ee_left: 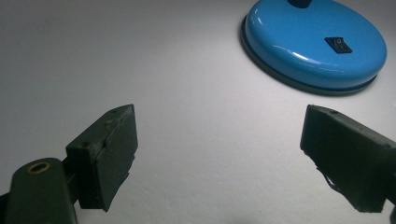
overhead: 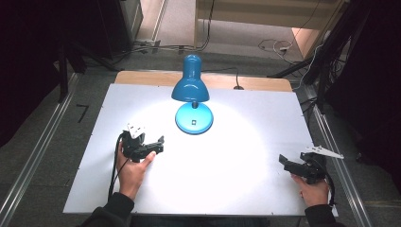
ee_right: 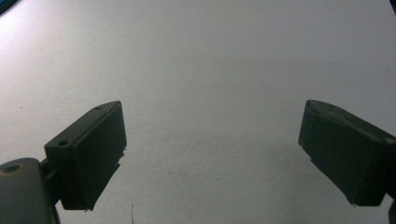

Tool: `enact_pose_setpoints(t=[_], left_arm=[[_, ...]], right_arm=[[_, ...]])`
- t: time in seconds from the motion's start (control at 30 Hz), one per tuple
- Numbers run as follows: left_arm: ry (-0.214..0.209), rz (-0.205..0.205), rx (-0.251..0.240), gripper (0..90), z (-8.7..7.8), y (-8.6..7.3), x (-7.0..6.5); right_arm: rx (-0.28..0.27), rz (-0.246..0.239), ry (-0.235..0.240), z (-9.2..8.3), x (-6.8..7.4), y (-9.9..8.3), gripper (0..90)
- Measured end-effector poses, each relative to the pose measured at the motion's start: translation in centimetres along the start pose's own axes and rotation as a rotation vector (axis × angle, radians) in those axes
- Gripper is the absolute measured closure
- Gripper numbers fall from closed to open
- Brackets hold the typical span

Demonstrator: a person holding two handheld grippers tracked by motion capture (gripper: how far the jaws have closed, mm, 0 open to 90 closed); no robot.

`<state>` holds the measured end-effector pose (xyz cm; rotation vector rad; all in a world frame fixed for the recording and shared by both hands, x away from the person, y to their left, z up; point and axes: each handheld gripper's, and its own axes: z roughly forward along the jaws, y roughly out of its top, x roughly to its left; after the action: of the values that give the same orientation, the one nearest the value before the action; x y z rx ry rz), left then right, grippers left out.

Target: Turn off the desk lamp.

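Blue desk lamp (overhead: 191, 92) lit at the far middle of white table (overhead: 246, 156), round base (ee_left: 315, 44) with black switch (ee_left: 339, 44). Left gripper (overhead: 158, 144) near base, jaws wide, empty. Right gripper (overhead: 283, 161) well apart, jaws wide, empty.

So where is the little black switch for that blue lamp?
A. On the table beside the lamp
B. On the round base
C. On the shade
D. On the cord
B. The left gripper view shows the small black switch set into the top of the lamp's round blue base, ahead of the open left gripper; the high view shows it there too.
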<state>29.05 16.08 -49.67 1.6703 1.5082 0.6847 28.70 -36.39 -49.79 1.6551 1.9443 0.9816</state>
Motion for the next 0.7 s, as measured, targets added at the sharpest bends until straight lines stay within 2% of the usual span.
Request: enact_pose_setpoints(t=[0.4,0.7], left_arm=[[-0.014,0.002,-0.017,12.0,0.7,0.4,-0.7],[-0.034,-0.003,-0.009,12.3,1.3,0.6,-1.1]], right_arm=[[0.000,-0.003,0.001,0.1,0.0,0.0,6.4],[0.000,0.000,0.002,0.1,0.0,0.0,6.4]])
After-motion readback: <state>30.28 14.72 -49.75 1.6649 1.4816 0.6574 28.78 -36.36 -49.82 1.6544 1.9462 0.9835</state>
